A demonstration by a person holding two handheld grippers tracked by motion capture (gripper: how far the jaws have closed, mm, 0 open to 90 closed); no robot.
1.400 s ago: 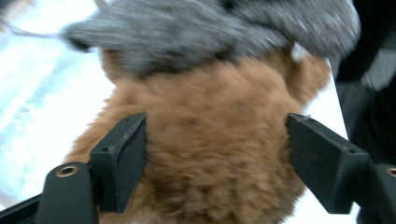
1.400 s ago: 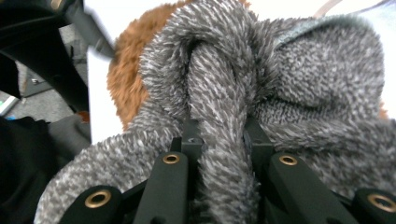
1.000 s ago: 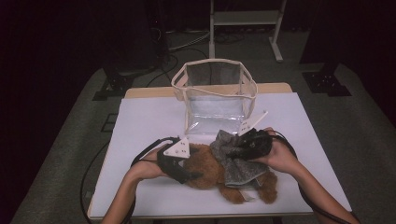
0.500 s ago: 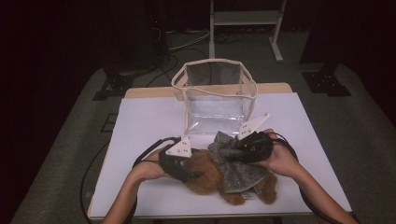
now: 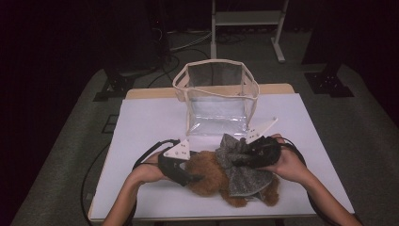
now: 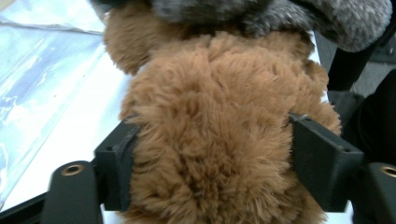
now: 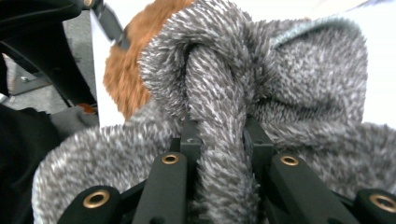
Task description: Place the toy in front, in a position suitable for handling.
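Observation:
A brown plush toy [image 5: 207,173] lies near the front edge of the white table [image 5: 150,122], with a grey knitted garment [image 5: 247,176] draped over its right part. My left gripper [image 5: 195,178] comes in from the left. Its jaws have just been closing, and in the left gripper view they press into the fur on both sides of the toy [image 6: 210,93], the left gripper [image 6: 210,140] being shut on it. My right gripper [image 5: 237,160] is shut on a bunched fold of the grey garment [image 7: 303,84]; the fold runs up between the right gripper [image 7: 219,135] pads.
A clear plastic bag [image 5: 219,99] with a cream rim stands open just behind the toy, mid-table. Cables trail from both grippers across the table. A metal stand and dark floor lie beyond the far edge.

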